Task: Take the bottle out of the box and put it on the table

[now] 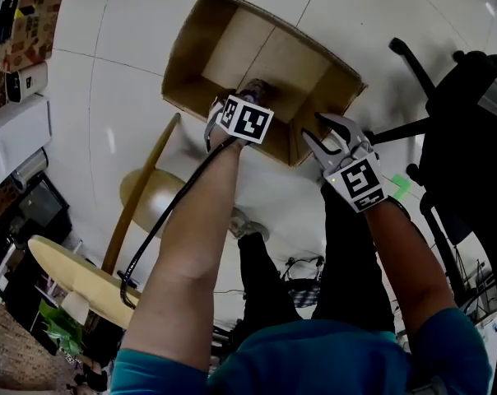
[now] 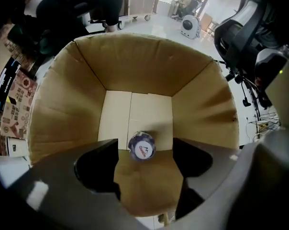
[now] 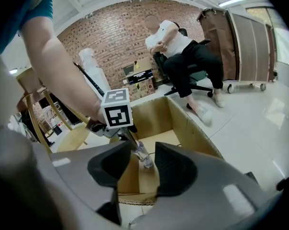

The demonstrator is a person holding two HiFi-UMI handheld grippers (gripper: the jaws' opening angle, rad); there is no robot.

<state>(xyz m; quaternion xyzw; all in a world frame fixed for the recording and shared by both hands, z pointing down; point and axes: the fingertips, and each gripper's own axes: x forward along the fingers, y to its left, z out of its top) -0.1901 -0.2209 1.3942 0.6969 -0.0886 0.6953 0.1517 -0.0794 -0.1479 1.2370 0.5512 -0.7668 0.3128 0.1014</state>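
A black office chair (image 1: pixel 466 122) stands on the white tiled floor (image 1: pixel 100 81) at the head view's right, a green patch (image 1: pixel 399 186) near its base. A patterned carton (image 1: pixel 30 15) lies at upper left. Before a brick wall (image 3: pixel 116 37), a person in a white shirt (image 3: pixel 173 44) sits on a swivel chair (image 3: pixel 200 86), near a brown-covered wheeled rack (image 3: pixel 245 42)
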